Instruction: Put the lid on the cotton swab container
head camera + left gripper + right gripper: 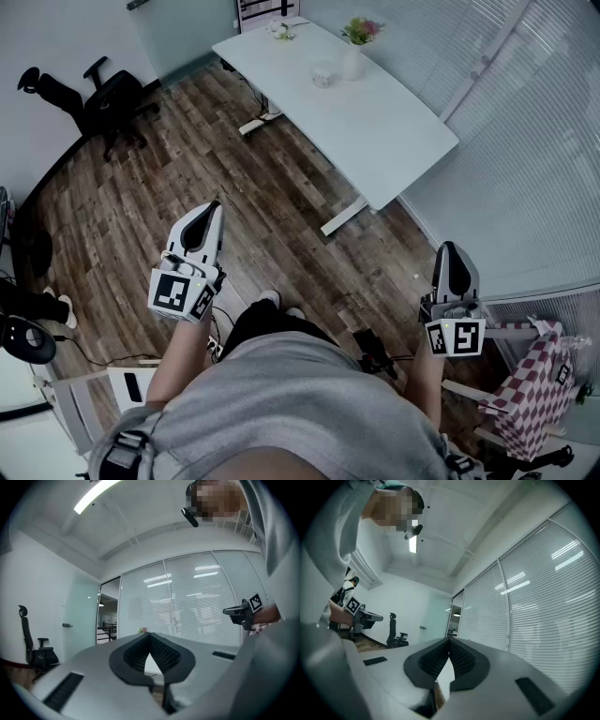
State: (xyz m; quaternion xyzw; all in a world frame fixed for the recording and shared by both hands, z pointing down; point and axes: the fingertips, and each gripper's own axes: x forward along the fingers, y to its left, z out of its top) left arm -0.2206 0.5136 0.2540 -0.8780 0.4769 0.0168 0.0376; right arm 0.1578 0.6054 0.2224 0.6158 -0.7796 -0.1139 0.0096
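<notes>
Both tools are clenched and carry nothing: the left hand-held gripper (212,210) and the right hand-held gripper (451,247) each show their ribbed pads pressed together, with only the room beyond them. They are held at waist height above the wooden floor (234,187), tips pointing away from the person. The likely task object, a small pale tub (322,73), stands on the white worktop (394,131), well apart from both, at about 1 o'clock from the left tool and 11 o'clock from the right. It is too small to tell whether it is capped. The tub looks round, so it offers no long axis, while the worktop runs slantwise from far left to near right. The left tool seems slightly nearer the tub, though the near end of the worktop lies closer to the right one. A flower pot (356,42) stands just beyond the tub. No brand or wording is readable, only black-and-white square markers on the tools.
</notes>
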